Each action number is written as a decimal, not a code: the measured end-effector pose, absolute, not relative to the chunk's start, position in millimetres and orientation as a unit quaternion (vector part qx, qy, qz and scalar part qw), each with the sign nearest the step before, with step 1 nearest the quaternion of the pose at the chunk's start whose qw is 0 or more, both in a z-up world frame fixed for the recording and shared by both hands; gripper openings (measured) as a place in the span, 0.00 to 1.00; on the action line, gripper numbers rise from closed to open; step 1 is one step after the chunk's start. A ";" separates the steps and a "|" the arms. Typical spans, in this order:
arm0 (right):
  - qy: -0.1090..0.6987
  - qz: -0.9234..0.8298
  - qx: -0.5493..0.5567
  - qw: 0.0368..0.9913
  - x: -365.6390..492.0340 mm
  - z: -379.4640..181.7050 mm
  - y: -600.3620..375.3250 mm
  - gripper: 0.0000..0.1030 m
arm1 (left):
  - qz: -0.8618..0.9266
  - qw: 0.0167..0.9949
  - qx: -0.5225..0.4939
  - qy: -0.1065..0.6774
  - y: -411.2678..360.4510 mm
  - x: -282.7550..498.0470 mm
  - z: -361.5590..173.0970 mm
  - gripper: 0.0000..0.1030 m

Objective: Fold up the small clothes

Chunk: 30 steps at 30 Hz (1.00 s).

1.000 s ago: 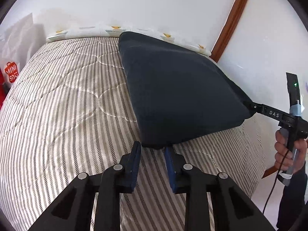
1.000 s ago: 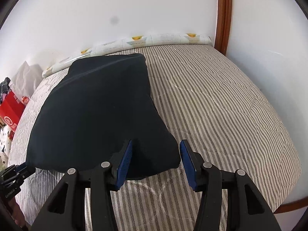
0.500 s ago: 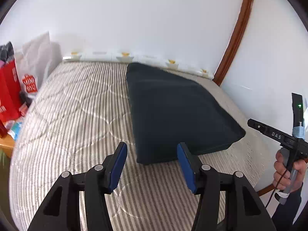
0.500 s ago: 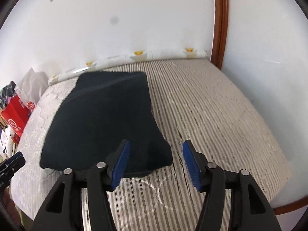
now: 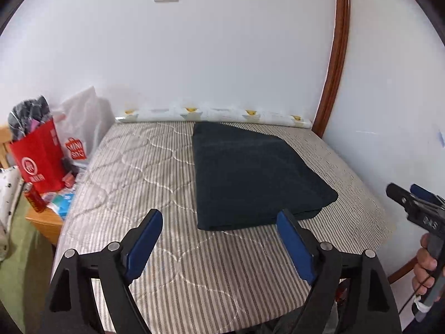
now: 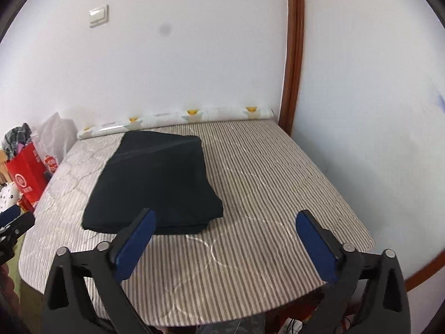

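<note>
While both grippers gape empty: soft dark folded cloth point(image 5: 256, 178) on ribbed striped mattress point(image 5: 139, 172).

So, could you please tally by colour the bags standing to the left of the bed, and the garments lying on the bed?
Red bags: 1, the red paper bag.
White bags: 1, the white plastic bag.
Dark navy garments: 1, the folded garment lying flat on the striped mattress.
Total: 3.

Both views above bed's point(image 5: 167, 264) foot — wallward
</note>
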State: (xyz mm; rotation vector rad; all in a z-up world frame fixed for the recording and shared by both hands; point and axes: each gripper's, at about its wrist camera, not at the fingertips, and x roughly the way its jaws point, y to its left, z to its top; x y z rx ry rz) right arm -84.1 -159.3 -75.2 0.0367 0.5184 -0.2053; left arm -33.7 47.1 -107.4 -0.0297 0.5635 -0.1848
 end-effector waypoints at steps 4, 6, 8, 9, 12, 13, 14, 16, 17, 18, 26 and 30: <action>0.258 -0.116 0.006 0.959 -98.1 -71.7 -157.3 1.00 | -0.072 0.963 -0.008 0.258 42.3 -47.2 -94.9 0.92; 0.261 -0.116 0.009 0.958 -101.8 -72.4 -158.8 1.00 | -0.068 0.963 -0.012 0.261 41.1 -50.3 -92.5 0.94; 0.261 -0.110 0.015 0.959 -104.8 -72.3 -161.0 1.00 | -0.062 0.963 -0.009 0.261 38.8 -52.0 -91.4 0.94; 0.259 -0.110 0.016 0.959 -106.6 -72.1 -161.8 1.00 | -0.058 0.964 -0.006 0.261 37.4 -53.7 -91.1 0.94; 0.255 -0.114 0.017 0.960 -109.9 -71.7 -164.9 1.00 | -0.058 0.963 -0.008 0.261 37.2 -54.8 -91.7 0.95; 0.256 -0.113 0.020 0.960 -111.3 -71.5 -166.5 1.00 | -0.057 0.963 -0.009 0.262 36.5 -55.3 -91.5 0.94; 0.255 -0.113 0.021 0.960 -112.7 -71.2 -166.8 1.00 | -0.057 0.964 -0.008 0.261 35.9 -56.6 -91.2 0.94; 0.251 -0.117 0.024 0.961 -115.0 -71.0 -169.6 1.00 | -0.055 0.964 -0.002 0.258 33.4 -57.5 -90.2 0.95; 0.250 -0.118 0.024 0.961 -115.2 -71.1 -170.3 1.00 | -0.054 0.965 -0.001 0.258 32.1 -57.8 -89.9 0.95; 0.251 -0.118 0.025 0.960 -115.2 -72.0 -171.5 1.00 | -0.054 0.965 0.000 0.258 30.9 -57.7 -89.8 0.95; 0.256 -0.120 0.026 0.959 -115.4 -73.7 -172.7 1.00 | -0.056 0.964 0.003 0.260 25.4 -59.3 -89.6 0.94; 0.256 -0.119 0.022 0.959 -115.2 -74.8 -169.5 1.00 | -0.054 0.964 0.004 0.262 26.2 -58.7 -91.3 0.95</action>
